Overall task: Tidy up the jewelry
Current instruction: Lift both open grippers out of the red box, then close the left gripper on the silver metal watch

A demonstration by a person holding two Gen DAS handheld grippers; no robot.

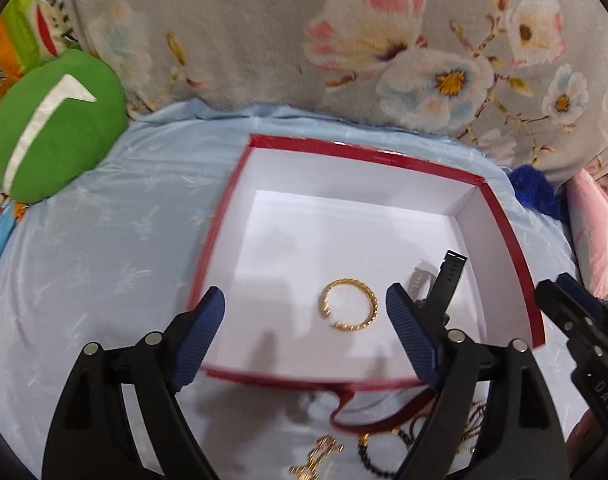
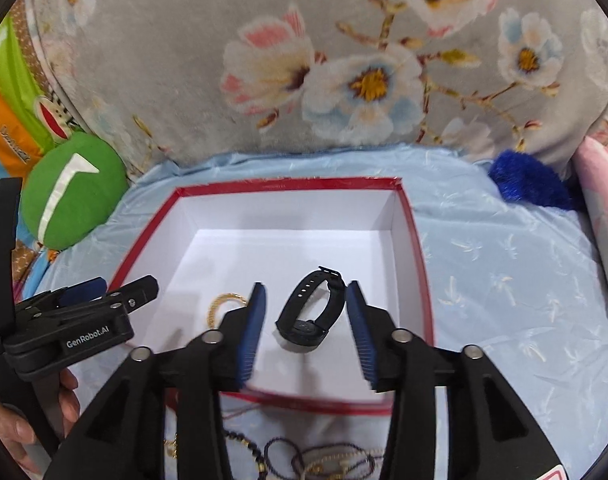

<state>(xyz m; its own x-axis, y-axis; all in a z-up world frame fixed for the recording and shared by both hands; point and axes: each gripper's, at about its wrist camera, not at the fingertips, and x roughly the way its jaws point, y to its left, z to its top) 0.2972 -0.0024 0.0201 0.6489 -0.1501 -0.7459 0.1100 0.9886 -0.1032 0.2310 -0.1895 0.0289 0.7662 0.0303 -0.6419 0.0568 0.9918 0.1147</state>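
Observation:
A red box with a white inside [image 1: 499,216] [image 2: 413,216] sits on the light blue cloth. A gold bangle [image 1: 348,305] [image 2: 220,304] lies on the box floor. A black watch [image 2: 309,312] [image 1: 443,284] lies in the box to the bangle's right. My left gripper [image 1: 305,328] is open above the box's near edge, with the bangle between its fingers and farther in. My right gripper [image 2: 304,320] is open, its fingers either side of the watch and apart from it. Bead strings and gold pieces [image 1: 383,448] [image 2: 323,460] lie on the cloth in front of the box.
A green plush toy [image 1: 56,124] [image 2: 76,192] lies at the left. A floral cushion [image 1: 343,40] [image 2: 343,60] backs the cloth. A blue fluffy item [image 1: 535,192] [image 2: 531,184] and a pink pillow [image 2: 599,200] are at the right. A red ribbon [image 1: 367,420] trails from the box.

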